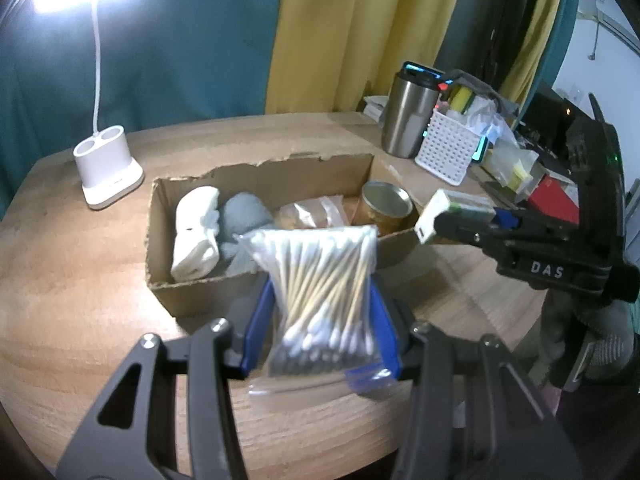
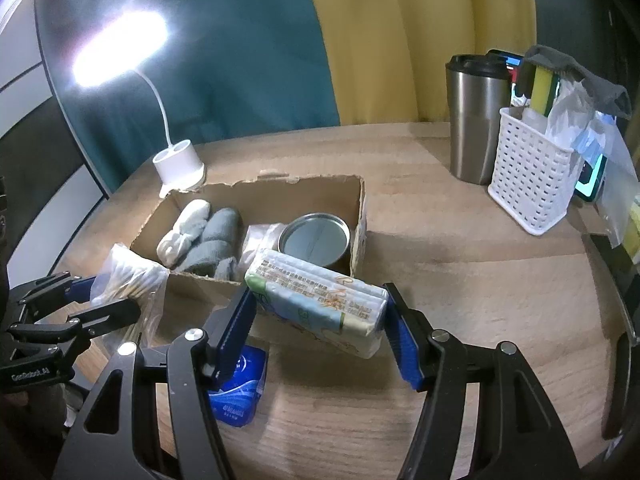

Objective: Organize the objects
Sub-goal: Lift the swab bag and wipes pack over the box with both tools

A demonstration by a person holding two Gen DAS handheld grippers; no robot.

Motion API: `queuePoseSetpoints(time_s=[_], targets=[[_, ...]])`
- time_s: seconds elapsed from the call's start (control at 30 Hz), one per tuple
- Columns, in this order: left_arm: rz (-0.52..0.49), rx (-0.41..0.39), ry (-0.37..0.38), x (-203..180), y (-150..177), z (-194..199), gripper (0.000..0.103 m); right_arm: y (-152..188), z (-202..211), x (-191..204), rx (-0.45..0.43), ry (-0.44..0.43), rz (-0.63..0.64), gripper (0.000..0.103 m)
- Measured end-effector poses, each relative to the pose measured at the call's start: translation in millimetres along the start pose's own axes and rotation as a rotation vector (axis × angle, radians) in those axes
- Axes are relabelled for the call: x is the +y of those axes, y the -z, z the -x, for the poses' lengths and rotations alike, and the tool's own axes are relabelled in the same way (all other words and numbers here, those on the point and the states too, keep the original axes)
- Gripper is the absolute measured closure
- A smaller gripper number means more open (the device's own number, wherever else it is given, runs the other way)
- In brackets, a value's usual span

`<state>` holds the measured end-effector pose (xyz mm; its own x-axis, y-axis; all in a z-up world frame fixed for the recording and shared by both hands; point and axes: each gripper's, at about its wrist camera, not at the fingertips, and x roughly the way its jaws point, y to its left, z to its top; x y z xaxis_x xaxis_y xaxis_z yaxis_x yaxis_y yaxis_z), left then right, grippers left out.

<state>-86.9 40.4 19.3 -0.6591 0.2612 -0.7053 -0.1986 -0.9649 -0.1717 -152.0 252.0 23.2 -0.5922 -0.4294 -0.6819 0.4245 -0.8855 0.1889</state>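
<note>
Left wrist view: left gripper (image 1: 320, 316) clamps a bag of cotton swabs (image 1: 320, 292), held above the wooden table (image 1: 80, 300) just before the cardboard box (image 1: 200, 292). Right wrist view: right gripper (image 2: 320, 328) clamps a tissue pack (image 2: 316, 300) near the box's front edge; a blue packet (image 2: 240, 392) lies beneath. Box contents: white socks (image 2: 184, 228), grey socks (image 2: 216, 244), tin can (image 2: 314, 238); beyond, lamp (image 2: 180, 164), steel tumbler (image 2: 476, 120), white basket (image 2: 532, 176).

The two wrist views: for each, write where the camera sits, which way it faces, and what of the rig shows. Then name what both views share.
Left wrist: sits on the left gripper, looking down past a bag of cotton swabs clamped in its jaws; the right gripper enters from the right.
Right wrist: sits on the right gripper, shut on a tissue pack; the left gripper shows lower left.
Shared: cardboard box, desk lamp, steel tumbler, white basket.
</note>
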Motion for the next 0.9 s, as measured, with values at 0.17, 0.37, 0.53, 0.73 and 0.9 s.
queuePoseSetpoints(time_s=[0.17,0.37,0.53,0.73,0.9], targets=[[0.001,-0.008,-0.015,-3.1,-6.7,-1.7,0.055,-4.5,7.1,-4.1,-0.027,-0.009,0.002,0.037],[0.016,-0.022,-0.024,-4.3,-17.2,-5.5,0.055,-10.7,10.9,-12.4,-0.049,-0.027,0.005,0.037],[0.026,-0.013,-0.046,-1.8,-24.0,-15.2,0.055,-15.6,7.5,-18.3,-0.052,-0.038,0.010,0.037],[0.020,-0.058,-0.044,-4.2,-35.8,-12.6,0.055,-23.3,1.9,-22.2,-0.059,-0.057,0.009,0.037],[0.020,-0.025,-0.044,0.9,-39.4,-25.2,0.055,-31.1,-4.0,-23.8,-0.061,-0.062,0.014,0.037]])
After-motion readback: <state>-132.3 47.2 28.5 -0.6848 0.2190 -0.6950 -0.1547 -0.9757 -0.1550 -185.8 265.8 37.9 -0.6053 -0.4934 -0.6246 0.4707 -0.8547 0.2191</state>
